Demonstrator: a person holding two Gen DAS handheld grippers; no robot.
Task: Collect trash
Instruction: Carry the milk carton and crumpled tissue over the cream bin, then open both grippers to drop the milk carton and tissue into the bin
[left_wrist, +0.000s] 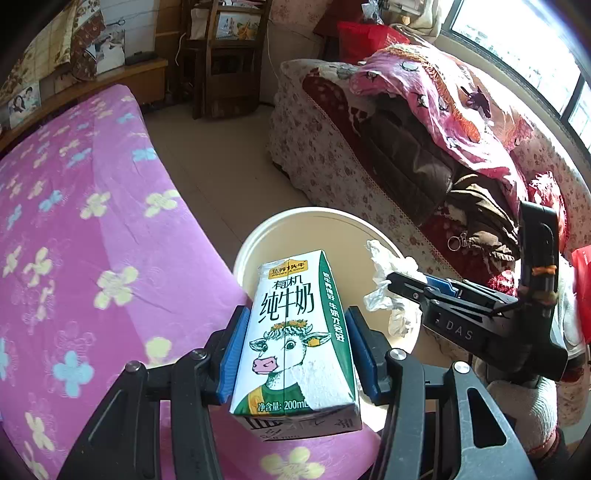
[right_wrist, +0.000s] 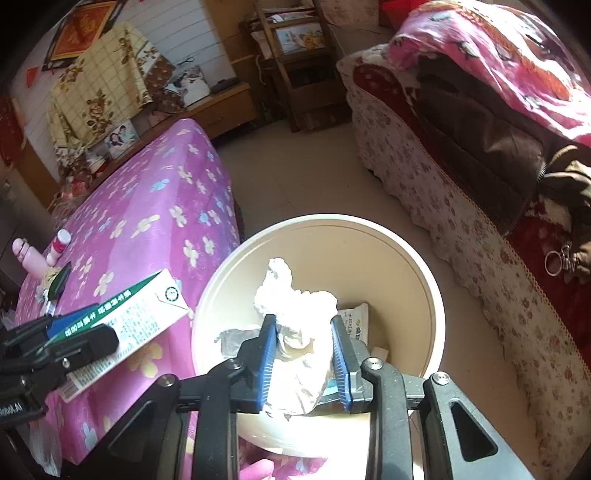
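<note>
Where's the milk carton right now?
In the left wrist view the milk carton is clamped in the left gripper, near the white bucket beside the pink bed. The right gripper holds crumpled tissue over the bucket.

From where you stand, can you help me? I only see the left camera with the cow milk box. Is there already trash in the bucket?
Observer: Yes. The right wrist view looks into the bucket, and a printed wrapper lies at the bottom.
Operator: How much of the tissue is the other gripper holding?
Observer: The right gripper is shut on the crumpled tissue, directly over the bucket's opening.
Operator: Anything on the bed behind my milk box?
Observer: A pink bottle sits on the purple bedcover at the far left, beyond the milk carton.
</note>
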